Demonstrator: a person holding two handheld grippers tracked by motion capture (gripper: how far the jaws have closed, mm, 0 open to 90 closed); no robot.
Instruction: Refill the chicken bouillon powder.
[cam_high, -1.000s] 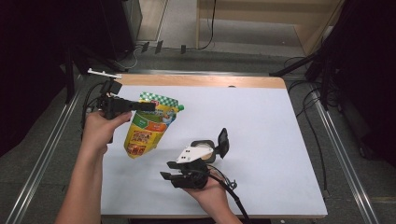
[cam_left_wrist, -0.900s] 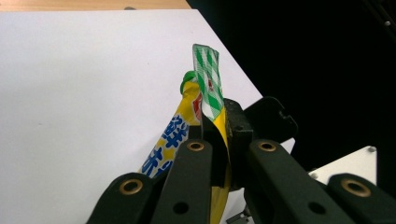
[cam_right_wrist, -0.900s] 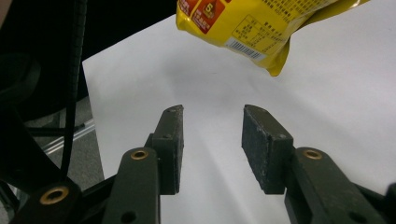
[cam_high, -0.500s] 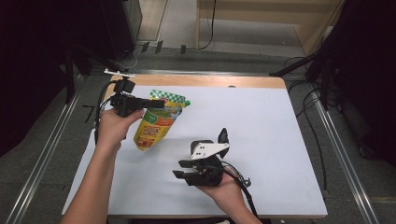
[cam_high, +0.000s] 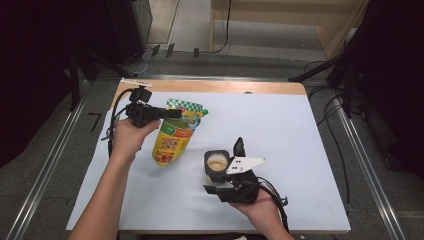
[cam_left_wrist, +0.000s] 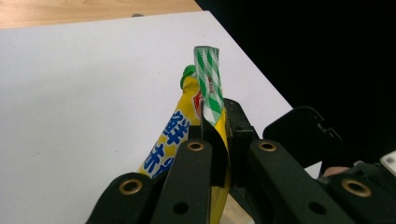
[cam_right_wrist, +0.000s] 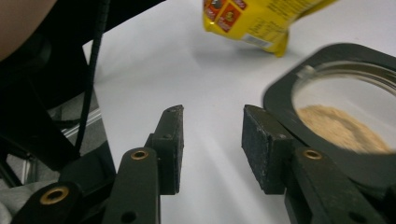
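Observation:
A yellow snack pouch (cam_high: 172, 137) with a green checkered top hangs tilted above the white sheet, its lower end close to the surface. My left gripper (cam_high: 167, 114) is shut on the pouch's top seal, and the left gripper view shows the pouch (cam_left_wrist: 175, 135) pinched between the jaws of that gripper (cam_left_wrist: 212, 142). A black-rimmed jar (cam_high: 217, 162) with tan powder inside stands on the sheet, its lid flipped up. My right gripper (cam_high: 214, 187) lies just in front of the jar and stands open. In the right gripper view, the gripper (cam_right_wrist: 212, 140) holds nothing and the jar (cam_right_wrist: 341, 116) sits beside its right jaw.
A white sheet (cam_high: 300, 150) covers the wooden table (cam_high: 220, 86). Metal rails (cam_high: 45, 170) run along both sides, with cables on the floor beyond. The sheet's right half has free room.
My left hand has carried the pouch to the right, toward the jar. My right hand has slid to the right along the front of the jar, which stayed in place.

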